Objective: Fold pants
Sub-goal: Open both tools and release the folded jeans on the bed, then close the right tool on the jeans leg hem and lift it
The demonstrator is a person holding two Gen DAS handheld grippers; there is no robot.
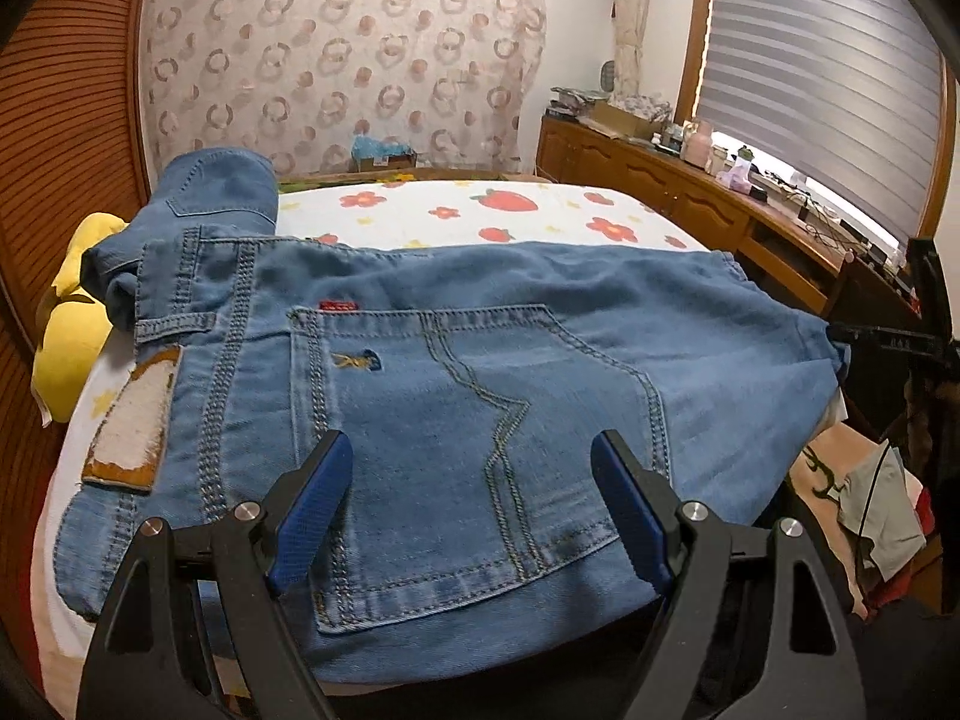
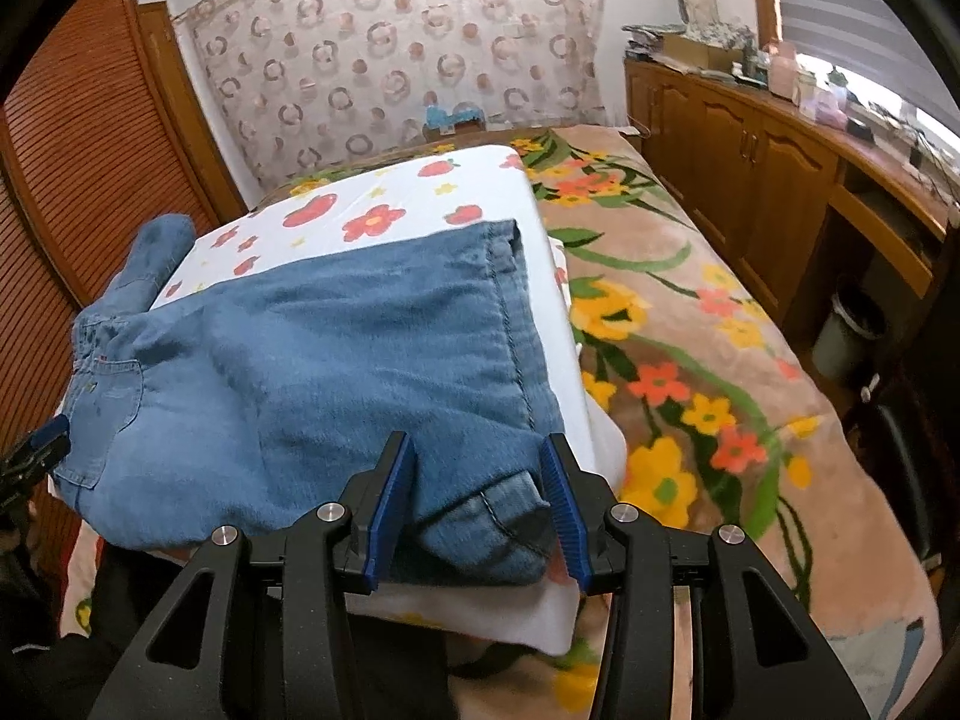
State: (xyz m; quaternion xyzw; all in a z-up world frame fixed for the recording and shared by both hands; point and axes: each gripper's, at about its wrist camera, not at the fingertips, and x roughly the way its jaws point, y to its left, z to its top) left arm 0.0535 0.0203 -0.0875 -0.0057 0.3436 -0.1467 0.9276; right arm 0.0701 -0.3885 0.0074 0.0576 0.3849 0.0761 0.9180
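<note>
Blue jeans (image 1: 456, 384) lie flat on a white flower-print pad (image 1: 456, 210) on the bed, back pocket up, waistband with a leather patch (image 1: 129, 420) at the left. My left gripper (image 1: 471, 459) is open, its blue pads over the back pocket near the front edge. In the right wrist view the jeans (image 2: 336, 360) are folded across the pad (image 2: 360, 210), with the hem ends bunched at the near corner. My right gripper (image 2: 477, 459) is open around that bunched hem (image 2: 492, 510), pads on either side, not pressing it.
A yellow cushion (image 1: 66, 330) lies left of the pad. A floral blanket (image 2: 690, 360) covers the bed to the right. A wooden cabinet (image 2: 750, 162) with clutter runs along the right wall. Slatted wooden doors (image 2: 78, 180) stand at the left. Clothes (image 1: 870, 504) lie at lower right.
</note>
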